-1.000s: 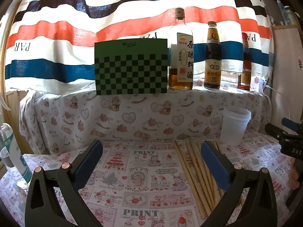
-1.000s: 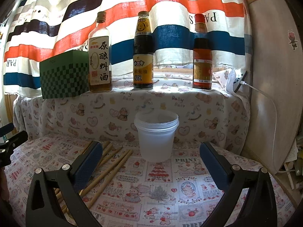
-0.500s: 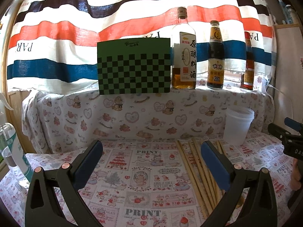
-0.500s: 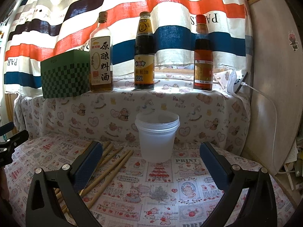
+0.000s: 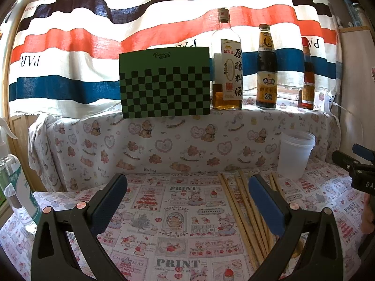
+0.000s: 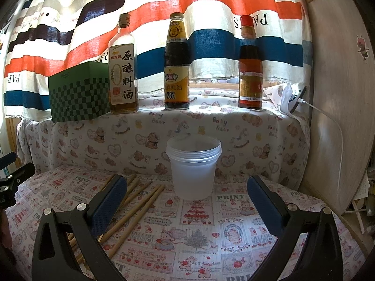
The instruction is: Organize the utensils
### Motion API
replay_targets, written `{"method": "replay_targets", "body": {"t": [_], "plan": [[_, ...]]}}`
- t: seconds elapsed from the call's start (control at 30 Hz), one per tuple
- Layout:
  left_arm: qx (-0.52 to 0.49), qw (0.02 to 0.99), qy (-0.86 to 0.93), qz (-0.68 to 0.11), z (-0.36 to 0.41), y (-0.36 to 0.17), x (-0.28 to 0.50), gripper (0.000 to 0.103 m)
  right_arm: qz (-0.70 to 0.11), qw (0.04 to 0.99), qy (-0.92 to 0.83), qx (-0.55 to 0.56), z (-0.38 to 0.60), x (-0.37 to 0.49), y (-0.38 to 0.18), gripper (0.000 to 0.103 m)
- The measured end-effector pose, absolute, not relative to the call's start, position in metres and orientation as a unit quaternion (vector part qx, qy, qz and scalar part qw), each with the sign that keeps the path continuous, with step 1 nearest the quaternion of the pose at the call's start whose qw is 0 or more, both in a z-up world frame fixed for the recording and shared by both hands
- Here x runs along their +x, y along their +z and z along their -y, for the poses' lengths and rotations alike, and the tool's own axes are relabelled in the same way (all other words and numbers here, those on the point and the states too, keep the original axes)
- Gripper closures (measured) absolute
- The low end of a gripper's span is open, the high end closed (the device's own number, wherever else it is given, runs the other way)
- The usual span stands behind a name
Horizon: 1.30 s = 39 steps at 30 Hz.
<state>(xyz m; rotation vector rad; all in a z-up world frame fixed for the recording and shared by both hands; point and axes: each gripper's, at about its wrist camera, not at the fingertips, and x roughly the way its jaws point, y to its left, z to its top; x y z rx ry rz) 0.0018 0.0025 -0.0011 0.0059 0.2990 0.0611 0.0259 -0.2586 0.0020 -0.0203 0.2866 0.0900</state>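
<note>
My left gripper (image 5: pixel 187 201) has drifted slightly left and eased back over the last second, so the green box (image 5: pixel 164 83) and bottles sit further right in its view; my right gripper (image 6: pixel 186 201) has barely moved. Both tongs are spread wide and hold nothing, so I judge no chopstick has been picked yet and the sorting is at its start. The chopsticks (image 5: pixel 243 213) lie loose on the cloth (image 5: pixel 178 224), near-right of my left gripper and left of the tub (image 6: pixel 193 168), which stands upright and looks empty at the far side, in front of my right gripper. The cloth reads "PRINT" and "Baby Bear"; the curtain (image 6: pixel 211 7) shows "PARIS" and "HERMES" upside down. The rice-wine bottle (image 6: pixel 123 70) carries 原酿料酒, the dark bottle (image 6: pixel 177 65) "28%". The third bottle (image 6: pixel 249 65) has a label too small to read.
</note>
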Motion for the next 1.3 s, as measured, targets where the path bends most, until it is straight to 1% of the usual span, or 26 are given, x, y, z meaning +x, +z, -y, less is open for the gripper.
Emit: {"method": "replay_targets", "body": {"t": [0.13, 1.0, 1.17, 1.3], "plan": [[0.004, 0.988, 0.03, -0.148, -0.0013, -0.0014, 0.0014, 0.0, -0.134, 0.99, 0.042, -0.016, 0.2575, 0.0238, 0.0029, 0.0], [0.004, 0.989, 0.022, -0.15, 0.0003, -0.0022, 0.0011, 0.0, -0.141, 0.989, 0.038, -0.024, 0.2546, 0.0252, 0.002, 0.0], [-0.021, 0.986, 0.017, -0.164, -0.008, -0.0037, 0.006, 0.0, -0.147, 0.988, 0.038, -0.034, 0.2506, 0.0271, 0.0004, 0.0], [-0.011, 0.988, 0.016, -0.152, -0.004, -0.0024, 0.0017, 0.0, -0.148, 0.988, 0.035, -0.037, 0.2493, 0.027, 0.0004, 0.0]]}}
